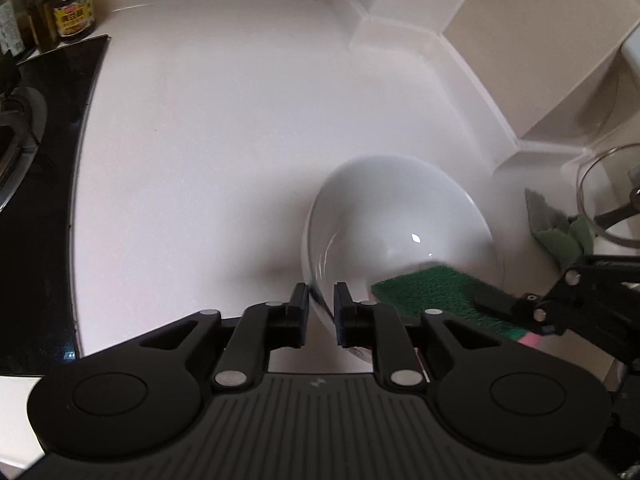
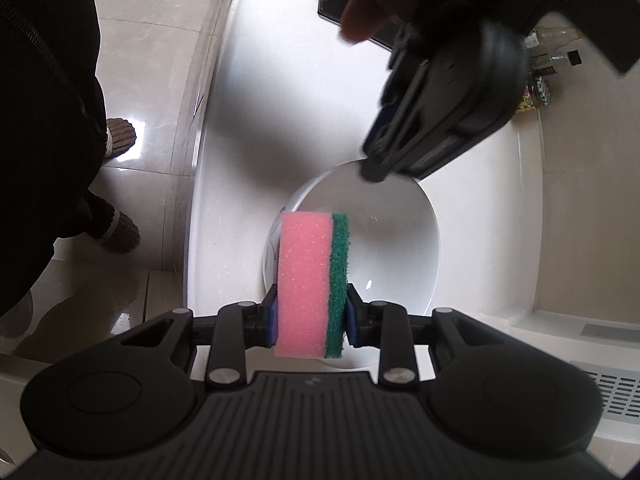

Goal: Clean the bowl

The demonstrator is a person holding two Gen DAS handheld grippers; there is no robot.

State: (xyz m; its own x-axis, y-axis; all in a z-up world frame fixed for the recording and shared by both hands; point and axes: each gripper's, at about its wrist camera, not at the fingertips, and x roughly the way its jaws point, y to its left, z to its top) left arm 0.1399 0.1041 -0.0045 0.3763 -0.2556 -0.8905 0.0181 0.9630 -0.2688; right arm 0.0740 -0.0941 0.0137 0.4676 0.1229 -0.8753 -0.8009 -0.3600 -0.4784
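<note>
- Black fingers of my left gripper (image 1: 322, 312) straddle the near rim of the white bowl (image 1: 394, 228); the rim sits in the gap, and the pads do not visibly press it, so I read it as released.
- My right gripper (image 2: 311, 312) is clenched on a pink-and-green sponge (image 2: 312, 280), green side toward the bowl's inside.
- White counter (image 1: 200, 152) carries the bowl near its front edge.
- Farther off, a jar (image 1: 74, 10) stands by the back wall beside the black stovetop (image 1: 36, 200).
</note>
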